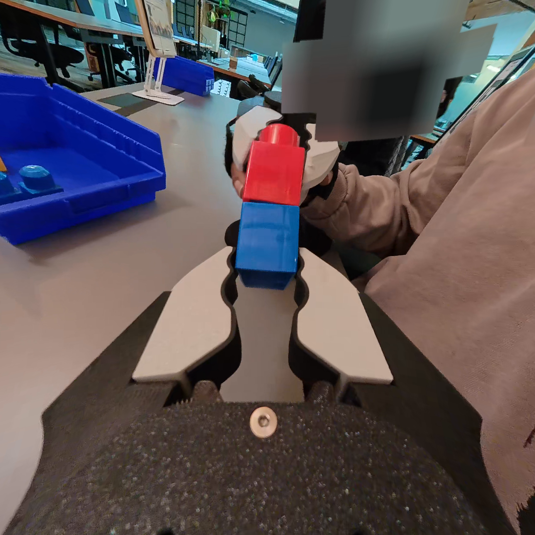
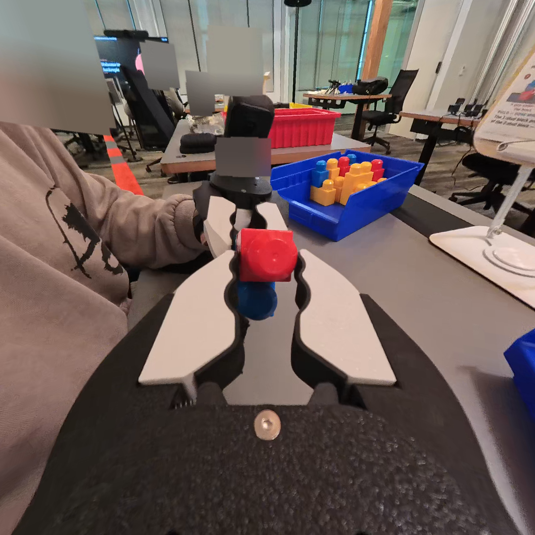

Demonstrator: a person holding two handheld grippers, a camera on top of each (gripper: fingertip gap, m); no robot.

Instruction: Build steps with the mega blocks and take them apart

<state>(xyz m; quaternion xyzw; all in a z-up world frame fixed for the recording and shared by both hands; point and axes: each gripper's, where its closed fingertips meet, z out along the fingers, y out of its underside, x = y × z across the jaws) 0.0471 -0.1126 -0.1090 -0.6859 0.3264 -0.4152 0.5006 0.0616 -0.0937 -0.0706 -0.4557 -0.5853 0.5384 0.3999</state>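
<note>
1. Blocks joined: red block [image 1: 274, 173] seated on blue block [image 1: 267, 243], held in the air above the grey table [image 1: 101, 289], between both tools.
2. Left tool [image 1: 267, 260] is clamped on the blue block; right tool [image 2: 266, 260] is clamped on the red block.
3. Right wrist view hides most of the blue block behind the red one; a blue stud [image 2: 256, 301] shows below.
4. Only the right wrist view shows the blue bin [image 2: 362, 208] with yellow, red and blue blocks; the left wrist view cuts off another bin [image 1: 86, 185].

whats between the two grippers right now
A red block joined to a blue block, seen in the left wrist view: left gripper clamps the blue, right gripper the red.
</note>
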